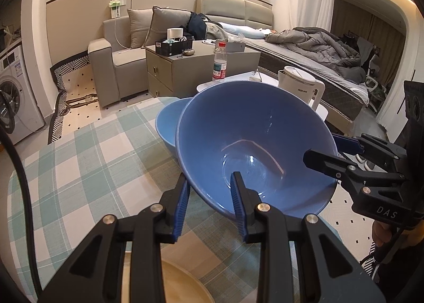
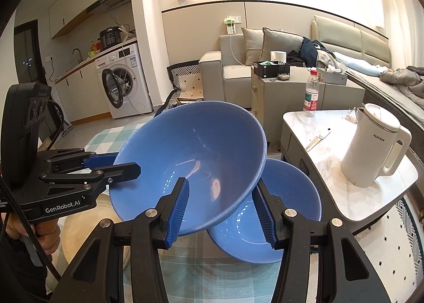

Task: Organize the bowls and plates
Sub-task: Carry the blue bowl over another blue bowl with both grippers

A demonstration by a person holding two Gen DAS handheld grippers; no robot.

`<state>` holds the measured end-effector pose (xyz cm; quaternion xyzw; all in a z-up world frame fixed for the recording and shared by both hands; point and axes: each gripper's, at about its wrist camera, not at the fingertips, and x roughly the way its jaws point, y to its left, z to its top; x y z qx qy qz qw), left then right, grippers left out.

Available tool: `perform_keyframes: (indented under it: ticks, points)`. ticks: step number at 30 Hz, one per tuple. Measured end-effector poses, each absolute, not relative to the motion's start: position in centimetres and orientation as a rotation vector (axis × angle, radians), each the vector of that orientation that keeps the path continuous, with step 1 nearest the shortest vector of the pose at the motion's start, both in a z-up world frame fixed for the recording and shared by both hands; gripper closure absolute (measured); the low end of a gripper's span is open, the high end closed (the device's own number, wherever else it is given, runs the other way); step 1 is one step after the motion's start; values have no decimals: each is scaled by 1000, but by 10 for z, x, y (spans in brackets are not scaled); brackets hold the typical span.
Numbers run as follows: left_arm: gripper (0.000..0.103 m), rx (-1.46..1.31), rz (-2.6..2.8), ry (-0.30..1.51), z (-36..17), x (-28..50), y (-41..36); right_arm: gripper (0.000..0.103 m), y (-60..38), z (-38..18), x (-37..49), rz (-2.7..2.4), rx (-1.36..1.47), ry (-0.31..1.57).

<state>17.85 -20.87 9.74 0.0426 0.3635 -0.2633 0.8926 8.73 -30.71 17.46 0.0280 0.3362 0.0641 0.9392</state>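
Note:
A large blue bowl (image 1: 251, 130) (image 2: 190, 138) hangs tilted above the checked tablecloth (image 1: 87, 160), held from two sides. My left gripper (image 1: 209, 174) is shut on its near rim, one pad inside and one outside; the right wrist view shows the left gripper (image 2: 127, 162) at the bowl's left edge. My right gripper (image 2: 220, 180) clamps the opposite rim, and the left wrist view shows the right gripper (image 1: 319, 148) at the bowl's right edge. A second blue bowl (image 1: 167, 123) (image 2: 265, 223) rests on the cloth just behind and below the held one. A tan plate (image 1: 180, 284) lies under my left gripper.
A white kettle (image 2: 371, 149) and a water bottle (image 2: 310, 93) stand on a marble side table (image 2: 331, 144) right of the bowls. Behind are a grey cabinet (image 1: 169, 70), a sofa (image 1: 119, 48), a bed and a washing machine (image 2: 124, 83).

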Motion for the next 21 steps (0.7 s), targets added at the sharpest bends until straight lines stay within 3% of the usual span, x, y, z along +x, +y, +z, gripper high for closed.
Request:
perform_keyframes:
  ticks: [21]
  points:
    - [73, 92, -583, 769, 92, 187, -239, 52, -334, 170, 90, 83, 75, 688]
